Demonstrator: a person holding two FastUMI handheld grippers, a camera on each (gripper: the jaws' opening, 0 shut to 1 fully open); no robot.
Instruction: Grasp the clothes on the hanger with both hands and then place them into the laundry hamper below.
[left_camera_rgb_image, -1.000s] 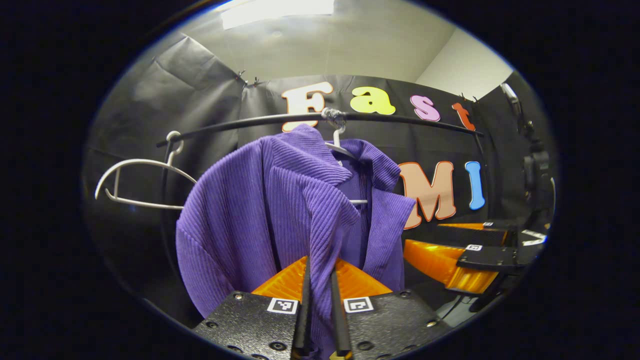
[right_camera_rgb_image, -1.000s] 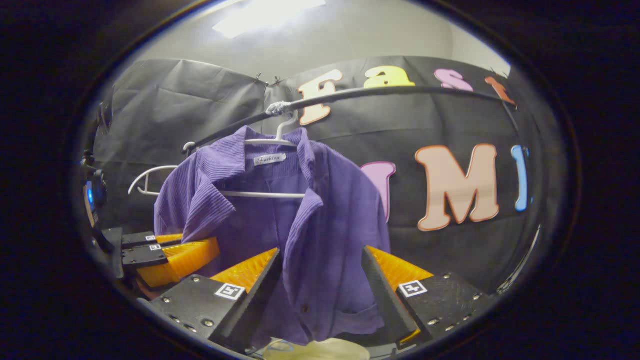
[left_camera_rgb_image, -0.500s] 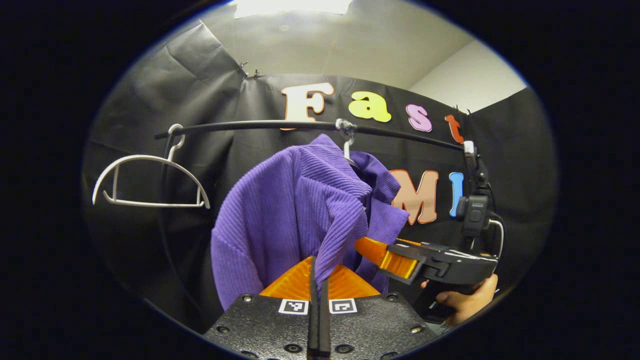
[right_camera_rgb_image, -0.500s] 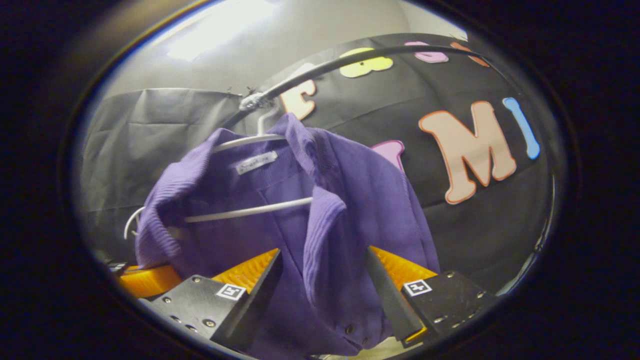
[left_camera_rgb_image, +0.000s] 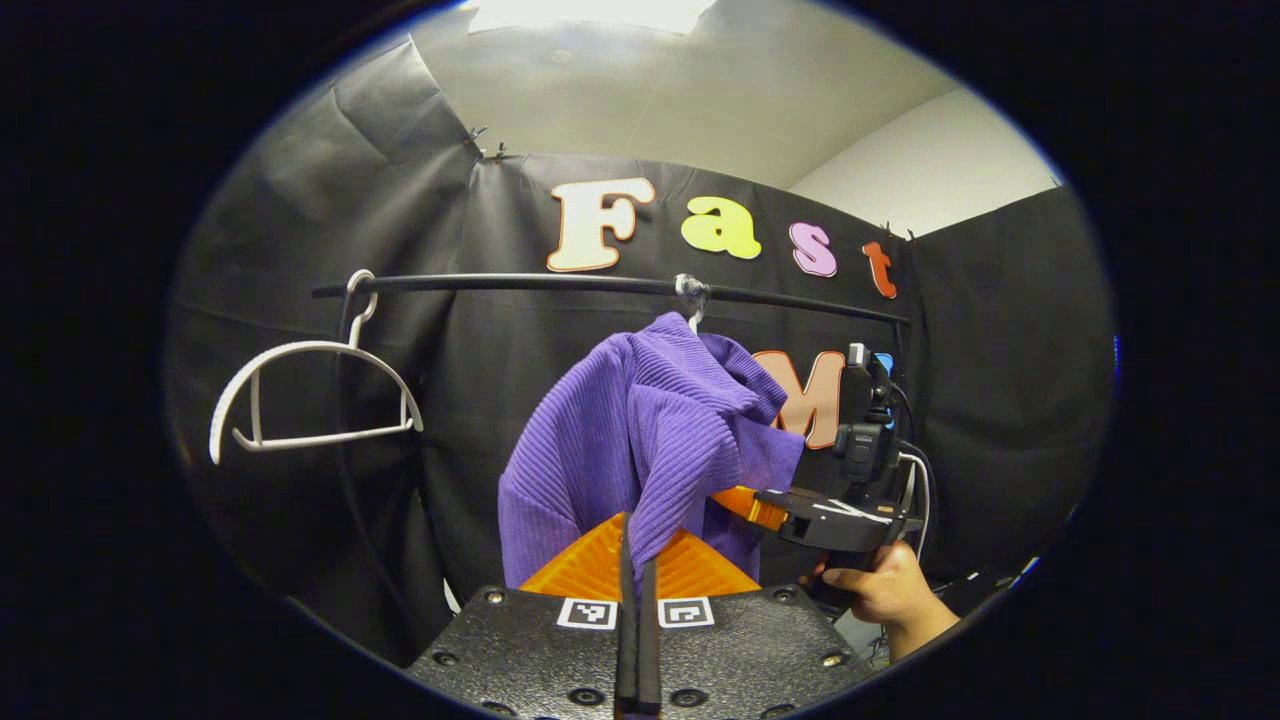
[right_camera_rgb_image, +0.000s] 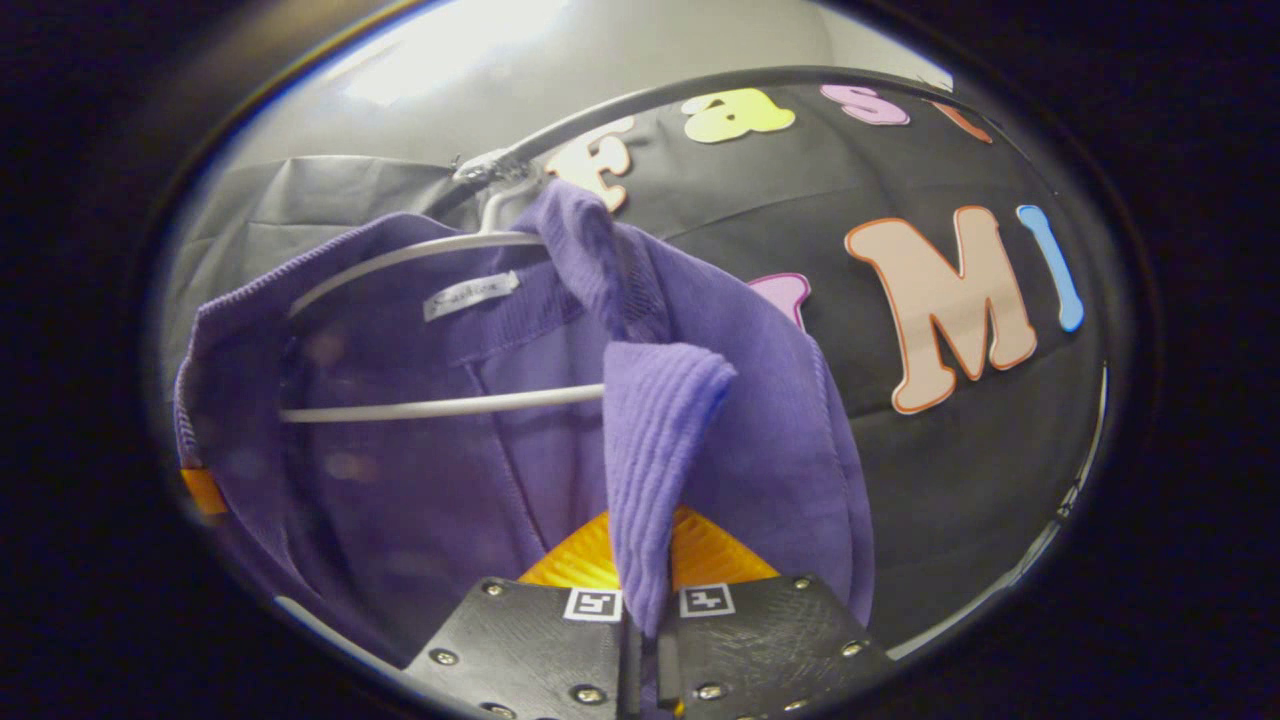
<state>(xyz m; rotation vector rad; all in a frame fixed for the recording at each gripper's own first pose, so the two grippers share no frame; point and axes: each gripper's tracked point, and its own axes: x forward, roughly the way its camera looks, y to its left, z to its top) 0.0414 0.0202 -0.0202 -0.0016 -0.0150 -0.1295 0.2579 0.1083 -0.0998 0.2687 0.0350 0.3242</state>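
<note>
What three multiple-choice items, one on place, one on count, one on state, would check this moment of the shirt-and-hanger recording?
1. Where does the purple shirt hang?
A. On a hanger on the black rail
B. Over a chair back
C. Flat on a table

2. How many bare white hangers hang on the rail?
A. None
B. One
C. Three

3. How does the right claw stand?
A. Wide open, away from the cloth
B. Shut on a fold of the shirt
C. Shut on the bare hanger

Answers:
1. A: the shirt sits on a hanger hooked to the black rail.
2. B: one bare white hanger hangs at the rail's end.
3. B: the right claw has both fingers pressed on a shirt fold.
</note>
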